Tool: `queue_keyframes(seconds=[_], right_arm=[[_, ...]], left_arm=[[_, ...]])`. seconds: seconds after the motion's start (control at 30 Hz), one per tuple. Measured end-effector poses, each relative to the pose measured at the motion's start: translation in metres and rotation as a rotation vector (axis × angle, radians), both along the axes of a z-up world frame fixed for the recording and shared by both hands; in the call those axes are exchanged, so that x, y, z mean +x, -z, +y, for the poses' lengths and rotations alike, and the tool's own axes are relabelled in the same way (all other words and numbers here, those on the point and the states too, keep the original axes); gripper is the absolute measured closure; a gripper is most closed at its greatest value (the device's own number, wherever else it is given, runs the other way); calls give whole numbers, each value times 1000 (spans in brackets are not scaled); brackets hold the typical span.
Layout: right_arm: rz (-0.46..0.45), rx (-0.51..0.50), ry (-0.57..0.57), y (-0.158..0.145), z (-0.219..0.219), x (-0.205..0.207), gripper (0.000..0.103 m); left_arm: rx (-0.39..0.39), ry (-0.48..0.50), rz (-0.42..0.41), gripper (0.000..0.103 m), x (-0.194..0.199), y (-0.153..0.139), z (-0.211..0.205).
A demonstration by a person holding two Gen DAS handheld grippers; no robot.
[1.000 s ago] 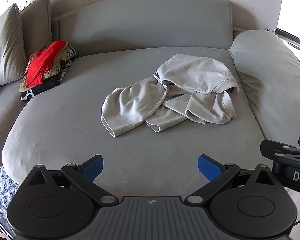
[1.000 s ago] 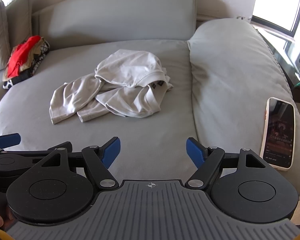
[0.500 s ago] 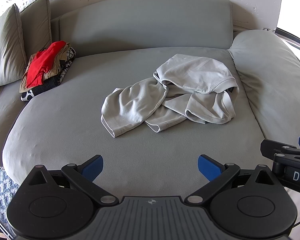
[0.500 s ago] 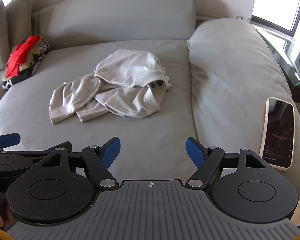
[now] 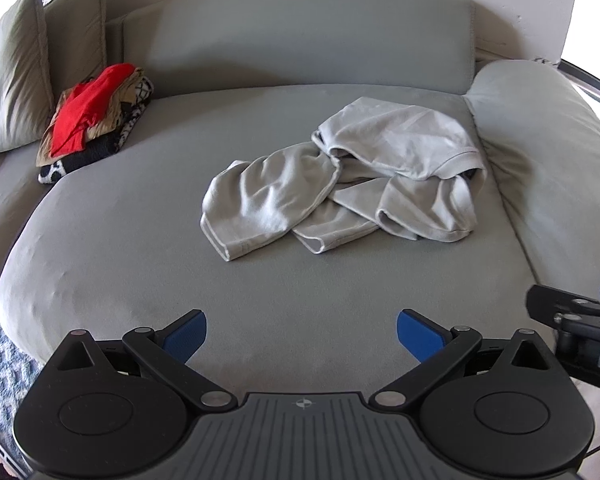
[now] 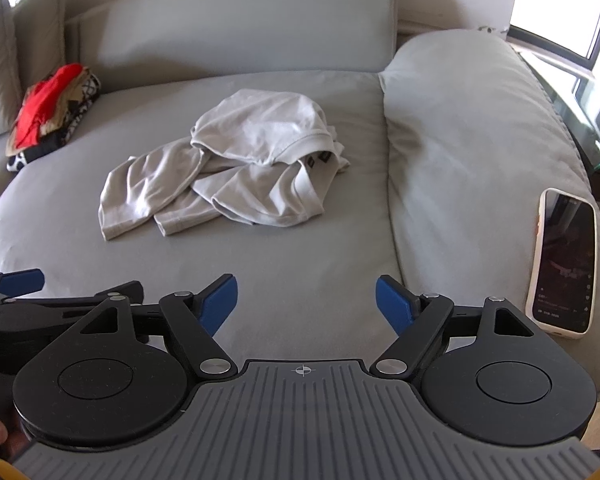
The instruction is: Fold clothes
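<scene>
Clothing lies crumpled mid-sofa: a pale grey garment bunched on the grey sofa seat, well apart from both tools. The left hand-held gripper hovers near the seat's front edge, blue pads spread wide and empty; the right hand-held gripper beside it is likewise released. A stack of folded clothes sits by the cushions. A phone rests on the armrest.

shirt mid-sofa, clothes pile far left
</scene>
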State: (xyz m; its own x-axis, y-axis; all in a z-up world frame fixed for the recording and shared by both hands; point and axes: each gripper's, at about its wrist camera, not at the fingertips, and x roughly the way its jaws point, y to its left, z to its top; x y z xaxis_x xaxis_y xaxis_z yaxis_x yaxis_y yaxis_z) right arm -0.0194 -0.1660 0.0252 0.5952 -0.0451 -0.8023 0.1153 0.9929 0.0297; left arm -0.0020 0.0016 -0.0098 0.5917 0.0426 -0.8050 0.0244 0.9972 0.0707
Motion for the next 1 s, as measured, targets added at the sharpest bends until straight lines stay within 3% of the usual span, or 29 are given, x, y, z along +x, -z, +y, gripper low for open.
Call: queue_keyframes(seconds=[0.37, 0.73, 1.0], right_arm=[[11, 13, 2, 18, -7, 10, 19], [-52, -8, -24, 31, -23, 37, 17], [-132, -4, -56, 41, -36, 77, 19]], left_arm=[[-3, -75, 28, 3, 14, 13, 15], [-43, -127, 37, 7, 33, 23, 26], [-82, -176, 16, 20, 53, 26, 46]])
